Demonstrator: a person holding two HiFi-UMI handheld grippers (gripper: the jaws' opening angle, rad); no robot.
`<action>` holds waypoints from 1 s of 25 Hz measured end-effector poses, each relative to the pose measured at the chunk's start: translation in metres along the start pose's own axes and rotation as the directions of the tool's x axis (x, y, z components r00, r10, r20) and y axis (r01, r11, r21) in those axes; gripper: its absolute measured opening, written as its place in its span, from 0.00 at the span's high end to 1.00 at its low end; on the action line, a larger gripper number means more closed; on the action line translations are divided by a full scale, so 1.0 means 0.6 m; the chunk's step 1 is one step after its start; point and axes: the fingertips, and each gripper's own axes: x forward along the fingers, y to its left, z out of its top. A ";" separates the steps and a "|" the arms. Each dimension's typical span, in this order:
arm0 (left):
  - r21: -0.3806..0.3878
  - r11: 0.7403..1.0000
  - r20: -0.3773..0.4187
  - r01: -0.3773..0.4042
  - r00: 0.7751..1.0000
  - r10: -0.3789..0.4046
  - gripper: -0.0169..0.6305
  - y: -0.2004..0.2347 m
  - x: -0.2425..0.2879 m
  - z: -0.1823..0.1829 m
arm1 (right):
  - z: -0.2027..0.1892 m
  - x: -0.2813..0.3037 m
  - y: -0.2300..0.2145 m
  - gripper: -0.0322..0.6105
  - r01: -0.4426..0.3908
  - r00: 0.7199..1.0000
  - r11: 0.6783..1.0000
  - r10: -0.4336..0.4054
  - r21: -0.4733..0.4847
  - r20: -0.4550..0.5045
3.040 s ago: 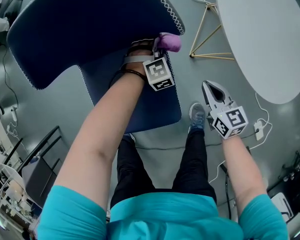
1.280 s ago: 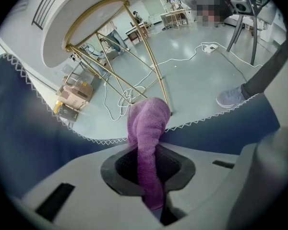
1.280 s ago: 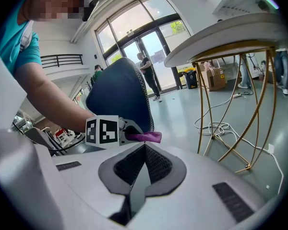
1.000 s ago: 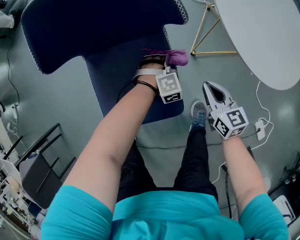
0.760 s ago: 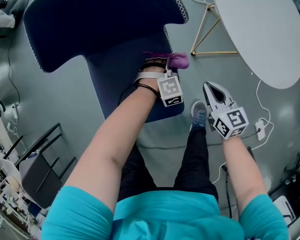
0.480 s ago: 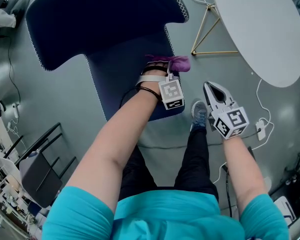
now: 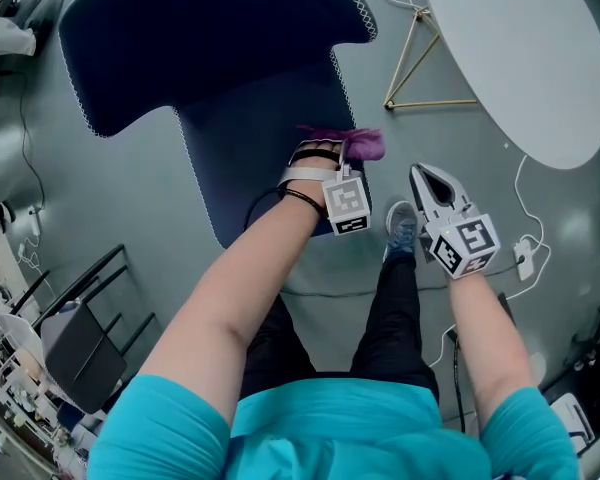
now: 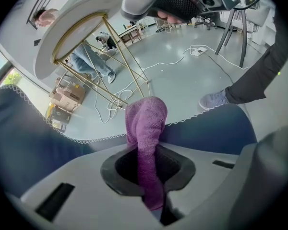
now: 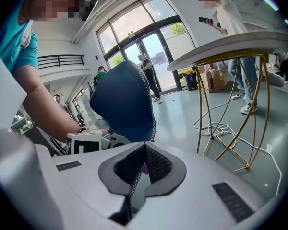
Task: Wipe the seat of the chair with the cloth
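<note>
The dark blue chair seat [image 7: 250,158] lies below me, its backrest [image 7: 200,38] further off. My left gripper [image 7: 332,163] is shut on a purple cloth [image 7: 358,144] and rests at the seat's right front corner. In the left gripper view the cloth [image 8: 146,128] stands up out of the closed jaws of the left gripper [image 8: 151,169], over the seat's stitched edge [image 8: 216,128]. My right gripper [image 7: 422,176] hangs to the right of the chair, over the floor, shut and empty. The right gripper view shows the right gripper [image 9: 144,164] facing the backrest [image 9: 122,104].
A white round table [image 7: 520,48] on thin gold legs [image 7: 420,68] stands right of the chair. Cables [image 7: 525,253] trail on the grey floor. My shoe [image 7: 400,230] is near the seat's front. Black frames [image 7: 80,318] stand at the lower left. People stand in the background.
The left gripper has drawn the cloth across the seat toward me and to the right, reaching the front right corner. The right gripper has stayed where it was.
</note>
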 end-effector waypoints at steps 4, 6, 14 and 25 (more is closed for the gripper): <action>-0.004 1.000 0.005 0.006 1.000 -0.006 0.90 -0.019 -0.007 0.002 | -0.001 -0.003 0.001 0.96 0.003 1.000 1.000 -0.003 0.001 -0.002; -0.001 1.000 -0.006 -0.002 1.000 0.002 0.90 -0.024 -0.009 0.000 | -0.002 -0.003 0.002 0.96 0.003 1.000 1.000 -0.003 0.002 -0.001; -0.007 1.000 0.018 0.030 0.999 -0.030 0.90 -0.066 -0.029 0.007 | -0.003 -0.002 0.011 0.96 0.000 1.000 1.000 0.000 0.004 0.004; -0.018 0.997 0.039 0.077 0.996 -0.076 0.90 -0.130 -0.054 0.017 | -0.001 -0.007 0.017 0.96 0.002 1.000 1.000 -0.002 -0.001 0.006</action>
